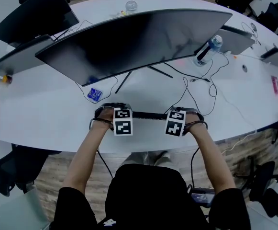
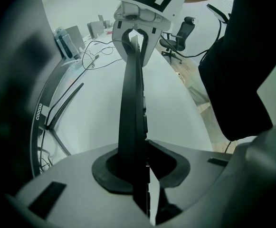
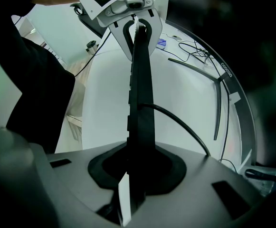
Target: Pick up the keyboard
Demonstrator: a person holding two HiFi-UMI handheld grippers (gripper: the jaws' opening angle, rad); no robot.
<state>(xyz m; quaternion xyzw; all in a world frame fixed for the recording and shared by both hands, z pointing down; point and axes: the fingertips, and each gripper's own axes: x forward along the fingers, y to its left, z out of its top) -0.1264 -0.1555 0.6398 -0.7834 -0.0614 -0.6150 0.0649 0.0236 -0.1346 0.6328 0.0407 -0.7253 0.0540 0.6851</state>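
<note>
Over desk, left tongs and right tongs seemingly clamp half-hidden keyboard.

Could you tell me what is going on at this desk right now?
A person is at the white table, holding a tool in each hand. The left tool and the right tool each grip one end of the black keyboard, in front of the curved monitor. Whether it has left the table yet is not clear.
</note>
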